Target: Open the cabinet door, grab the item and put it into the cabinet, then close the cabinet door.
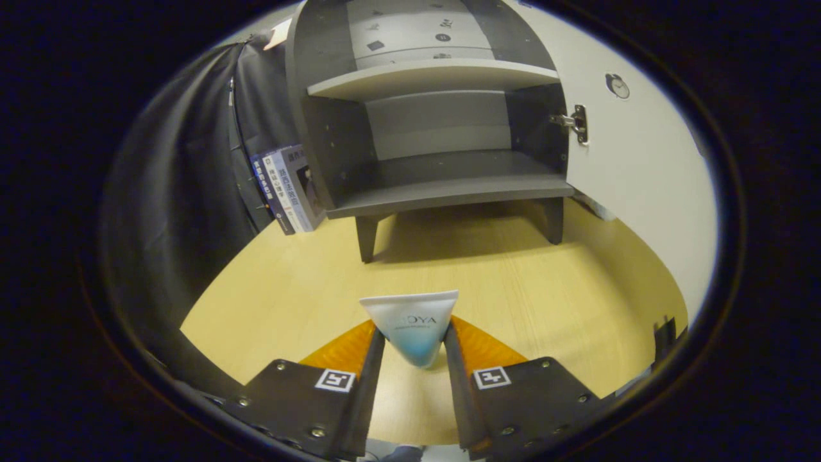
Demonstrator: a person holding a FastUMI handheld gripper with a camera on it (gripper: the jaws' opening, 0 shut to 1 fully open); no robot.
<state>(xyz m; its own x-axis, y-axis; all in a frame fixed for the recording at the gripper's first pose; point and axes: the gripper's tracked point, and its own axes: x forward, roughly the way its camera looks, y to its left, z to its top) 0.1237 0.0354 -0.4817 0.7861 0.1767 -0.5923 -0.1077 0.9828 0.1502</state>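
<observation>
Between our fingers [378,359], gripper [414,353] closed partway, both fingers pressing tube [412,327]. Tube stood upright above wooden table [564,289], long axis vertical, wide crimped end up, narrow end down. Ahead we saw grey cabinet [436,128], white door [635,167] swung open rightward, both shelves bare. Books [288,189] leaned beside cabinet's left wall.

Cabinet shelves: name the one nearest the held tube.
The bottom shelf, just above the cabinet legs, lies closest beyond the tube that the gripper holds; the middle shelf sits higher and farther.
</observation>
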